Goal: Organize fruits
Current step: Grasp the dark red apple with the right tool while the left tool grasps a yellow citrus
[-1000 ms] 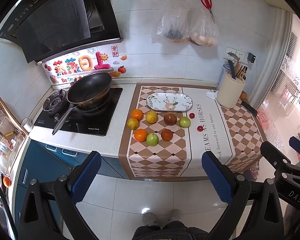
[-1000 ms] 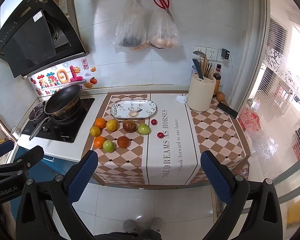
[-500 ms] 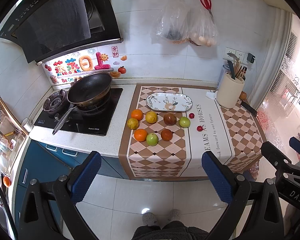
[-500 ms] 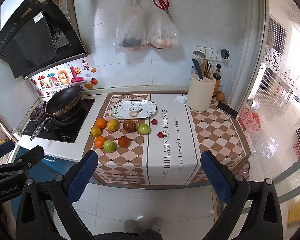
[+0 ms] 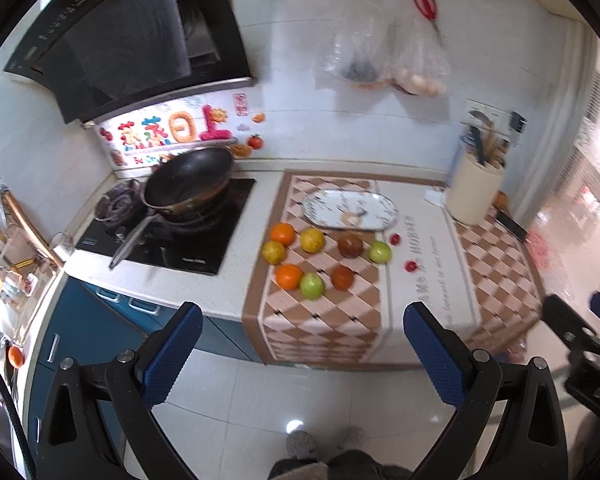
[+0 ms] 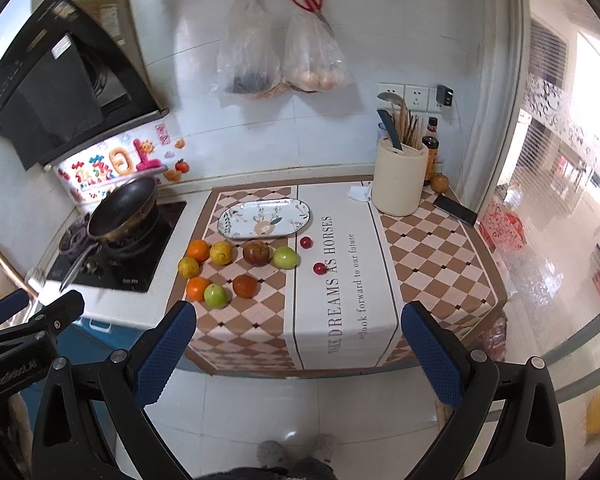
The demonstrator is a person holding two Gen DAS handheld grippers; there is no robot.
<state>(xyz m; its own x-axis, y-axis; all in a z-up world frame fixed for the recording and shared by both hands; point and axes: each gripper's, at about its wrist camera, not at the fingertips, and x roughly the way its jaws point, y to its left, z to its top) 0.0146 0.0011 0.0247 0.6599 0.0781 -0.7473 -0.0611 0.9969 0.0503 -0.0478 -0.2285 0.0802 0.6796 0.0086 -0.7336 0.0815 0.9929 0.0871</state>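
Observation:
Several fruits lie on the checkered runner (image 5: 320, 320) in front of an empty patterned oval plate (image 5: 350, 210), also in the right wrist view (image 6: 264, 218): oranges (image 5: 283, 233), yellow fruits (image 5: 312, 240), green apples (image 5: 312, 285), brown fruits (image 5: 350, 244) and two small red ones (image 5: 410, 266). My left gripper (image 5: 300, 354) is open and empty, held well back from the counter above the floor. My right gripper (image 6: 296, 350) is also open and empty, at the counter's front edge.
A black pan (image 5: 188, 182) sits on the stove at the left. A cream utensil holder (image 6: 398, 182), a bottle (image 6: 431, 150) and a phone (image 6: 454, 210) stand at the back right. Bags (image 6: 280, 64) and scissors hang on the wall.
Both grippers have moved a little closer to the counter; the view has shifted slightly. The fruits and plate have not moved.

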